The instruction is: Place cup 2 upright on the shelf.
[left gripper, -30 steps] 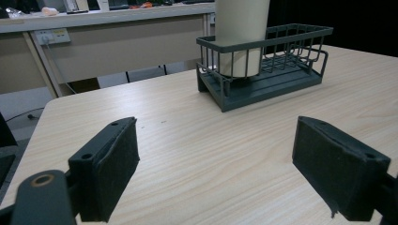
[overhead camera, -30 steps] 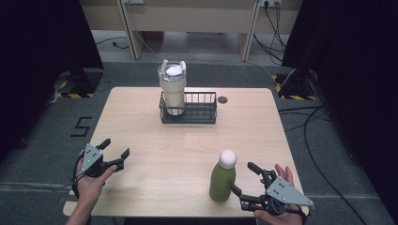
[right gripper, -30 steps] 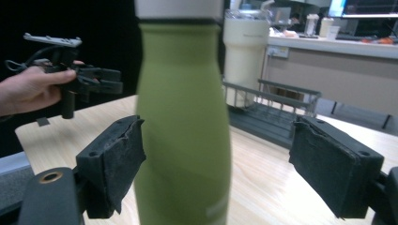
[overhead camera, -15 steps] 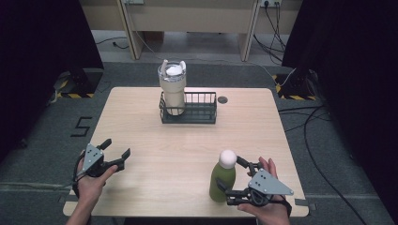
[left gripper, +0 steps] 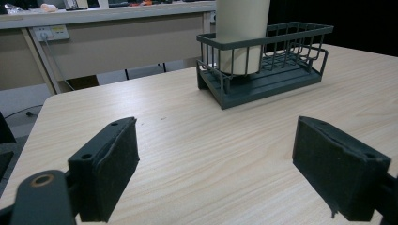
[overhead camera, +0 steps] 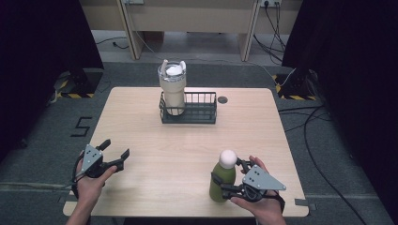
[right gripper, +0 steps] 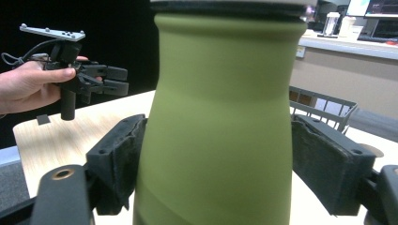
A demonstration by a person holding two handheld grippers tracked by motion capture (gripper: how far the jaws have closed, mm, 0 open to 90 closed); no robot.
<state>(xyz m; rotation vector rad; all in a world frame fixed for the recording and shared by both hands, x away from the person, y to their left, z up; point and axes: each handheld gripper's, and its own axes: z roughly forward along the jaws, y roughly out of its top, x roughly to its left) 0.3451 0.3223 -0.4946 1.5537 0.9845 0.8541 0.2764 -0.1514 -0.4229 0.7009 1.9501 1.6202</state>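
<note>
Right tool has been brought in and its jaws just closed onto the green bottle, now clenched for lifting; left tool is held released

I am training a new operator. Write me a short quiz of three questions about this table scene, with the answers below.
1. True or false: the cream tumbler stands inside the wire basket, at its left end in the high view.
2. What stands between the right tongs? A the tumbler; B the green bottle.
3. Fill in: between the left tongs is ___.
Key: 1 true. 2 B; the jaws have just been closing and the pads press its sides. 3 nothing; they are open above the table.
</note>
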